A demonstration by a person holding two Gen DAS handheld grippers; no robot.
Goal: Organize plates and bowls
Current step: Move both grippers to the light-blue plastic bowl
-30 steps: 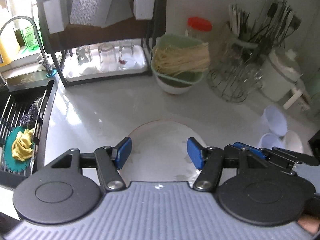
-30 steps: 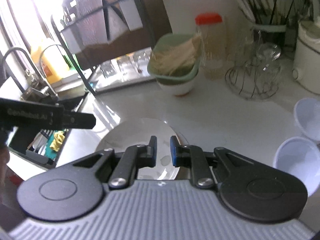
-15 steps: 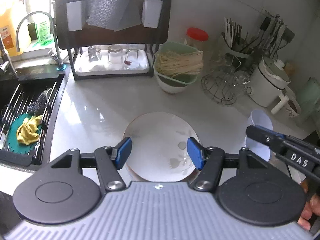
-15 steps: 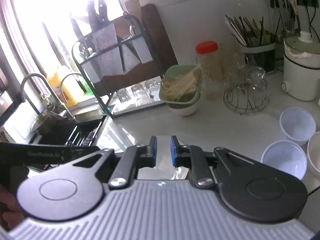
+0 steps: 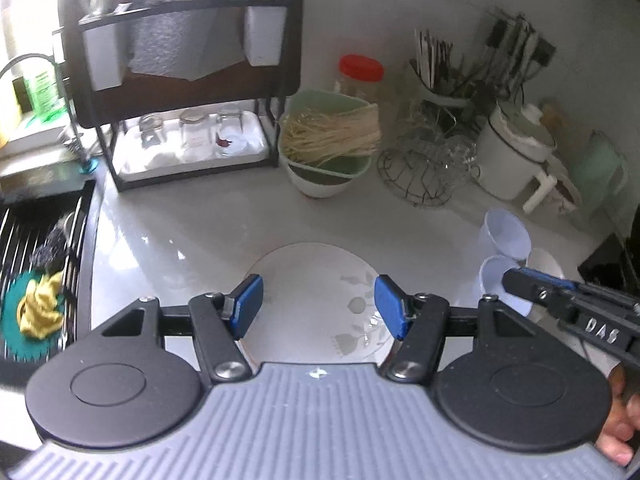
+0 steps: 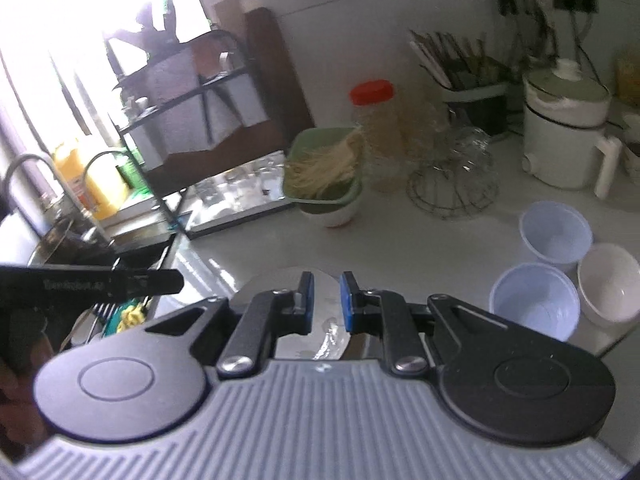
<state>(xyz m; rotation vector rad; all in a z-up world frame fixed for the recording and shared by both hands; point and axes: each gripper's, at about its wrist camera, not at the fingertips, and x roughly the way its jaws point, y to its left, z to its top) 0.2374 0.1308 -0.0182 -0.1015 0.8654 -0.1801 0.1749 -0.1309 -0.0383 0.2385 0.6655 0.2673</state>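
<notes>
Bare counter [image 5: 192,240] beyond plate [image 5: 316,304]; bowls [image 6: 536,300] crowd right
</notes>
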